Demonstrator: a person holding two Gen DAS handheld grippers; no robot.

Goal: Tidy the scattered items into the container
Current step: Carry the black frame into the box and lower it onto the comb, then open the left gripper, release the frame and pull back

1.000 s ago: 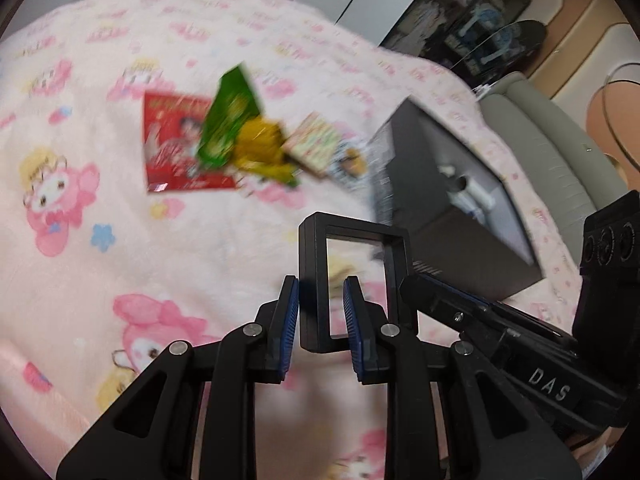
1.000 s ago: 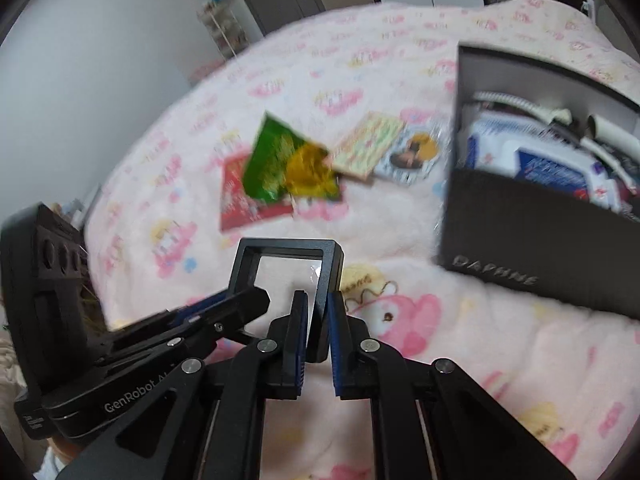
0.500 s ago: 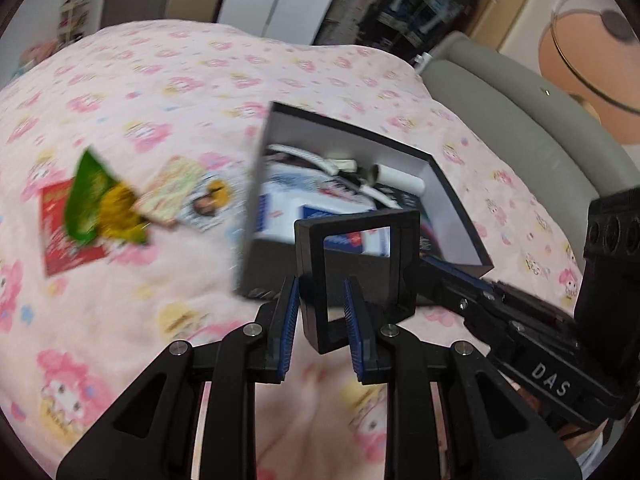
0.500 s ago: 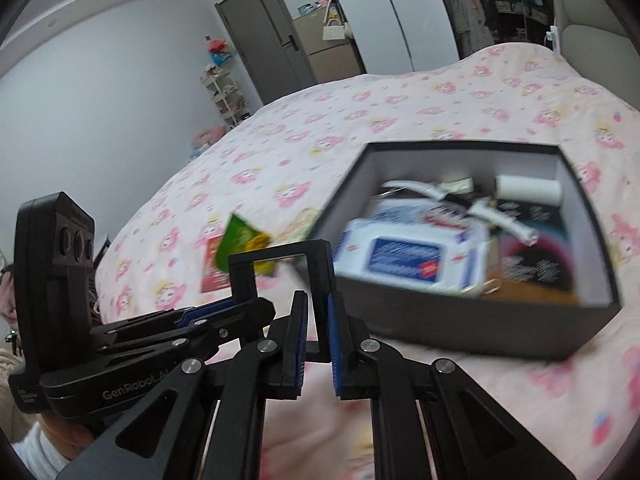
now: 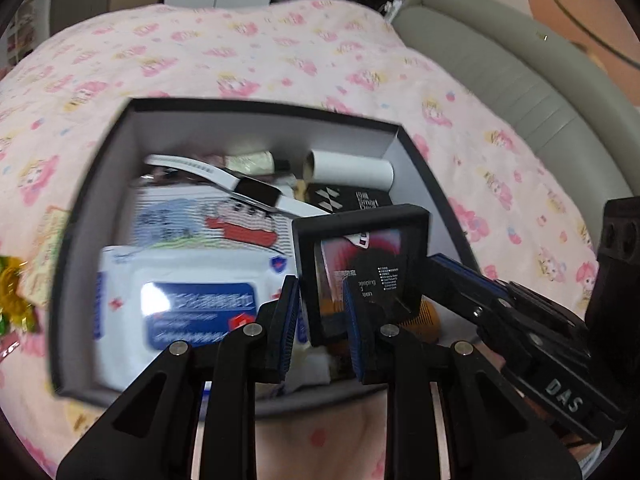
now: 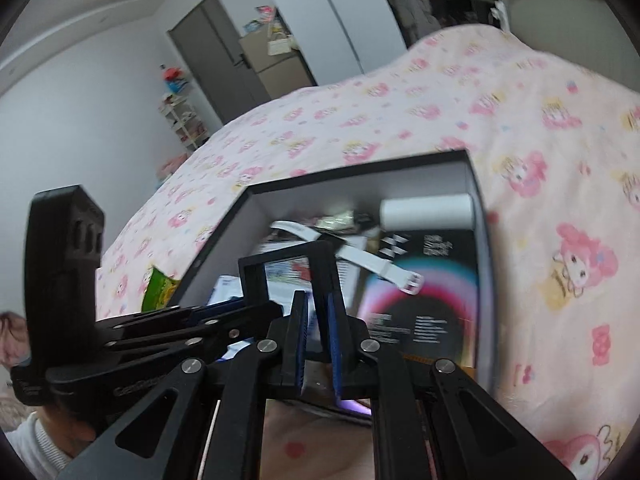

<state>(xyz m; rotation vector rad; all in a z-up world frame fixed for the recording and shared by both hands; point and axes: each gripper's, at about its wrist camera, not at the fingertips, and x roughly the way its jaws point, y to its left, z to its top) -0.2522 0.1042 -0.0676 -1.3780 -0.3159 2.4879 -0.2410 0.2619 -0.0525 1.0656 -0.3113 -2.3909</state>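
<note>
Both grippers are on one object: a black square frame (image 5: 362,260) with a clear window. The left gripper (image 5: 322,326) has its blue pads set around the frame's lower left edge, a sliver of gap showing on the left pad, so whether it truly pinches I cannot tell. The right gripper (image 6: 317,338) is clamped narrow on the frame's (image 6: 320,276) right edge, pads (image 6: 301,332) tight against it. The frame hangs upright over the near right part of the open dark box (image 5: 256,120), above its contents.

Inside the box, nearest on the left, lies a white wipes pack (image 5: 192,304) with a blue label. Behind it is a striped cartoon-print pack (image 5: 208,220). On the right, under the frame, a black carton (image 6: 424,292) with a rainbow arc lies flat, and a brown comb (image 5: 420,320) peeks out beside it. A white watch band (image 5: 240,182) with a dark face stretches diagonally across the middle. At the far wall rests a white tube roll (image 5: 348,170) and a small pale bottle (image 5: 252,160).

Outside, left of the box on the pink cartoon bedspread (image 5: 280,52), a green snack packet (image 6: 158,290) and a yellow wrapper (image 5: 10,292) lie loose.
</note>
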